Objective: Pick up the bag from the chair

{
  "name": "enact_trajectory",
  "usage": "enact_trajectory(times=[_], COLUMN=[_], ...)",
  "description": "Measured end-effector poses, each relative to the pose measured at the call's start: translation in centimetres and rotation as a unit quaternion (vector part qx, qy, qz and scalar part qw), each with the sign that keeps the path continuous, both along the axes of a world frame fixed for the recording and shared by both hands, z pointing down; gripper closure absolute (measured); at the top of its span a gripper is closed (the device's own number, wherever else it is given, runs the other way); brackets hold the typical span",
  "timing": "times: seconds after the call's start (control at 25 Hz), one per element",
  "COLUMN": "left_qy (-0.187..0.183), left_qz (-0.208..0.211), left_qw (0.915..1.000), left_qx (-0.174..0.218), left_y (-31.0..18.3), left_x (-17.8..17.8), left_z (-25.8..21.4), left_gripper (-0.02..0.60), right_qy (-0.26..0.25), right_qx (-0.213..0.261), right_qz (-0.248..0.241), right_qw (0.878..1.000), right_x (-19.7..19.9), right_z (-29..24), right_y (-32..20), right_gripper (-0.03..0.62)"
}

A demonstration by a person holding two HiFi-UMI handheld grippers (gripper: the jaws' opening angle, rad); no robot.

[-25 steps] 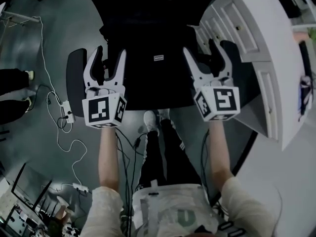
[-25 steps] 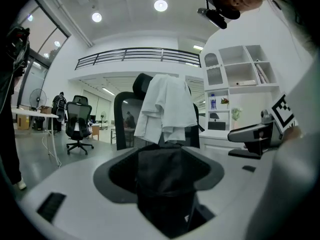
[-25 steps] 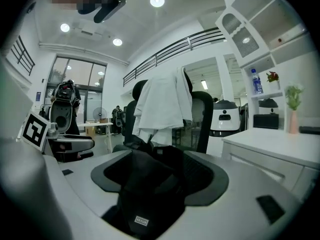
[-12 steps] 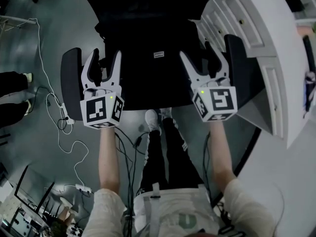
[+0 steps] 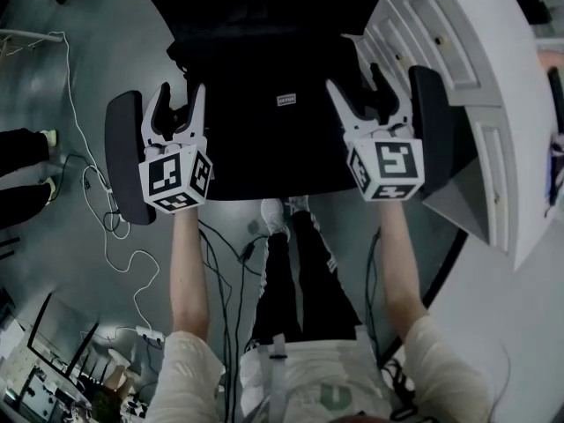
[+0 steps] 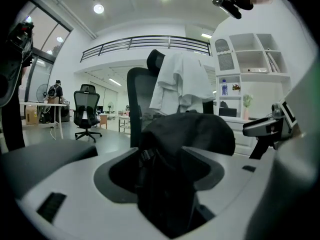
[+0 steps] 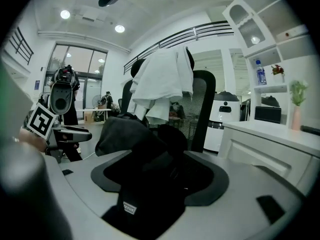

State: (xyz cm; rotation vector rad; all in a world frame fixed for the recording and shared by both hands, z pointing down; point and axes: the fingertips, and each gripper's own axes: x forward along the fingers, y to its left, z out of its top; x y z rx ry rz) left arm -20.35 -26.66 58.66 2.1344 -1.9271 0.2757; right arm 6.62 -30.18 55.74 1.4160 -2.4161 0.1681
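The left gripper [image 5: 179, 104] has its jaws spread, with dark fabric of the bag [image 5: 264, 104] between them, unclamped. The right gripper [image 5: 361, 91] is in the same condition. The bag rests on the seat of the chair [image 5: 434, 122]. Approach appears complete; clamping and lifting are not yet done. Both forearms [image 5: 187, 271] extend forward, parallel, one toward each side of the chair.

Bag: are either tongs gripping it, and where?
Nothing gripped yet. The left tongs and right tongs both stand open, each straddling black fabric at one side of the bag, which lies on the chair.
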Motion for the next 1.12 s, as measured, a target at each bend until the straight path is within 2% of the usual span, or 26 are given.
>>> enact_trajectory(times=[0.12,0.4,0.68,1.12], left_qy=[-0.015,-0.043,-0.052,-0.052], left_qz=[-0.002,0.008,0.003,0.021], left_qw=[0.9996,0.9966,0.9944,0.9923], left_qx=[-0.025,-0.069,-0.092,-0.110], left_y=[-0.4,-2.3,-4.4,-6.1], left_x=[-0.7,-1.6,-2.2,-2.0], left_z=[2.6,7.8,10.7,13.3], left_gripper=[0.331,0.331,0.331,0.331], right_qy=[0.013,0.081,0.058,0.063], right_qx=[-0.014,-0.044,-0.081,-0.110], right_qz=[0.014,0.015,0.008,-0.036], right_qw=[1.000,0.996,0.995,0.991], right_x=[0.9,2.1,1.6,-0.9], right_z=[2.0,7.3,11.3,14.9], right_y=[-1.1,-3.4,-5.9,-7.9], right_gripper=[0.289,0.289,0.289,0.289])
